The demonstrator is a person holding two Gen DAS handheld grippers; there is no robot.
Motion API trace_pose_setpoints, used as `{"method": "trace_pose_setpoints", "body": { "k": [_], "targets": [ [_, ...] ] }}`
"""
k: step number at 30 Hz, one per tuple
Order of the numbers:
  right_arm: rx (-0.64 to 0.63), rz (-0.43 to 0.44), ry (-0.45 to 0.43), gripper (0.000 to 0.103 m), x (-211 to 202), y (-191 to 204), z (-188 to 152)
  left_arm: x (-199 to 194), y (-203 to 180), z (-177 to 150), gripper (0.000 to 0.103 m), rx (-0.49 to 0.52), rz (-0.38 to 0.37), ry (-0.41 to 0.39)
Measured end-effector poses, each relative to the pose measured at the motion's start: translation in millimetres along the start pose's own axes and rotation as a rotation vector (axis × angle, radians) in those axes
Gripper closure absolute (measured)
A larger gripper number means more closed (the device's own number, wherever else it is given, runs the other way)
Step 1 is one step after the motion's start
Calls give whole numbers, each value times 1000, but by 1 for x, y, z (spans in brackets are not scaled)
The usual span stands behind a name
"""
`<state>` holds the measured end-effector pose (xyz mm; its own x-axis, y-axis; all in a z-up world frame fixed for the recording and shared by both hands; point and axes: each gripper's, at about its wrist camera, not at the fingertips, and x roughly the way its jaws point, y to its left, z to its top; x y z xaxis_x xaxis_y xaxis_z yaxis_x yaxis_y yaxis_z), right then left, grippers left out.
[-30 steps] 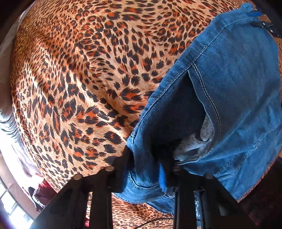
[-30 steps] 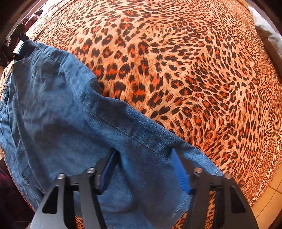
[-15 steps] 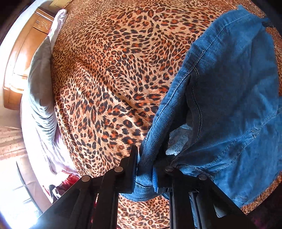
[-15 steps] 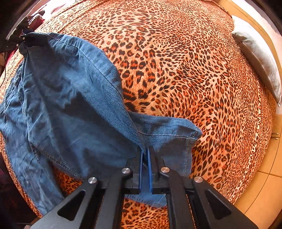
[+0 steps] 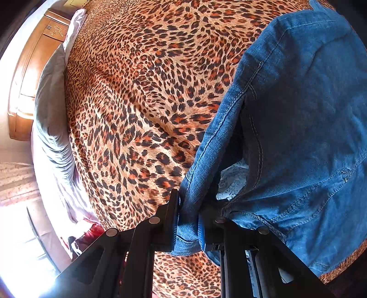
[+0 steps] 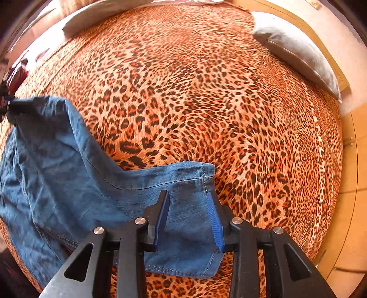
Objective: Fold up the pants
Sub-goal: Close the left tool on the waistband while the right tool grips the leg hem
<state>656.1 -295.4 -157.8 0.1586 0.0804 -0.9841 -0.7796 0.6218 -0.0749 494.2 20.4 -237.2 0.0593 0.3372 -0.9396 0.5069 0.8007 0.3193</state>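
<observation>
Blue denim pants (image 5: 298,128) lie on a leopard-print bedspread (image 5: 142,96). My left gripper (image 5: 190,220) is shut on the waistband, which bunches between the fingers; a pale pocket lining shows beside it. In the right wrist view the pants (image 6: 68,183) stretch from the left to a hemmed leg end (image 6: 188,206). My right gripper (image 6: 188,204) is open just above that leg end, one finger on each side of it.
A grey pillow (image 5: 50,110) and a wooden headboard (image 5: 29,68) are at the left in the left wrist view. In the right wrist view a pillow (image 6: 298,52) lies far right, another pillow (image 6: 103,13) at the top, and floor tiles (image 6: 353,183) at the right.
My right gripper closed on the leg end half a second ago and has now opened, leaving the leg end flat on the bed. My left gripper closed on the waistband and lifted it.
</observation>
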Motion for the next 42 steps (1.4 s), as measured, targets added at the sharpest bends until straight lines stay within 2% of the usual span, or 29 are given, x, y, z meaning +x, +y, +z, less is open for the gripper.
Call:
{"method": "trace_pose_setpoints", "body": {
  "k": [2, 4, 6, 7, 13, 14, 15, 16, 18, 20, 21, 23, 25, 26, 29, 30, 32, 37, 38, 40, 41, 42],
  "targets": [
    [-146, -18, 55, 63, 12, 18, 12, 3, 2, 3, 88, 8, -9, 7],
    [-297, -73, 109, 38, 23, 35, 22, 7, 3, 6, 88, 18, -15, 8],
    [-432, -154, 150, 27, 36, 47, 31, 13, 5, 8, 87, 22, -20, 13],
    [-474, -173, 174, 27, 43, 50, 34, 14, 5, 8, 86, 21, -21, 16],
    [-599, -147, 317, 22, 86, 57, 43, 24, 6, 8, 85, 36, -37, 15],
    [-606, -150, 319, 19, 91, 56, 45, 26, 7, 9, 84, 36, -38, 17],
    [-604, -168, 317, 7, 94, 53, 46, 27, 8, 9, 84, 34, -41, 19],
    [-586, -167, 318, 0, 96, 47, 47, 28, 8, 10, 83, 32, -45, 20],
    [-507, -106, 343, 1, 100, 32, 49, 30, 9, 11, 83, 28, -45, 20],
    [-449, -59, 344, 3, 100, 21, 48, 33, 10, 12, 81, 24, -46, 23],
    [-433, -30, 340, 10, 98, 18, 46, 34, 10, 12, 81, 19, -46, 25],
    [-412, 38, 331, 32, 90, 14, 41, 36, 11, 12, 80, 6, -49, 28],
    [-420, 64, 335, 69, 83, 14, 34, 37, 11, 12, 79, -6, -48, 29],
    [-426, 54, 344, 79, 81, 14, 30, 37, 12, 12, 79, -13, -49, 30],
    [-443, 18, 354, 94, 73, 19, 11, 34, 12, 9, 77, -18, -40, 30],
    [-437, 12, 348, 98, 69, 16, 8, 33, 12, 9, 76, -17, -35, 28],
    [-399, 15, 329, 98, 61, 7, 2, 31, 13, 8, 73, -25, -28, 27],
    [-353, 32, 301, 98, 42, -9, -14, 29, 14, 6, 73, -53, -28, 29],
    [-358, 2, 290, 98, 38, -11, -17, 29, 13, 6, 73, -50, -23, 30],
    [-334, -14, 282, 95, 37, -15, -20, 28, 12, 6, 73, -46, -17, 31],
    [-343, -52, 264, 94, 38, -16, -20, 29, 11, 6, 73, -45, -14, 31],
    [-335, -48, 258, 89, 40, -16, -19, 29, 11, 6, 73, -43, -12, 31]
  ]
}}
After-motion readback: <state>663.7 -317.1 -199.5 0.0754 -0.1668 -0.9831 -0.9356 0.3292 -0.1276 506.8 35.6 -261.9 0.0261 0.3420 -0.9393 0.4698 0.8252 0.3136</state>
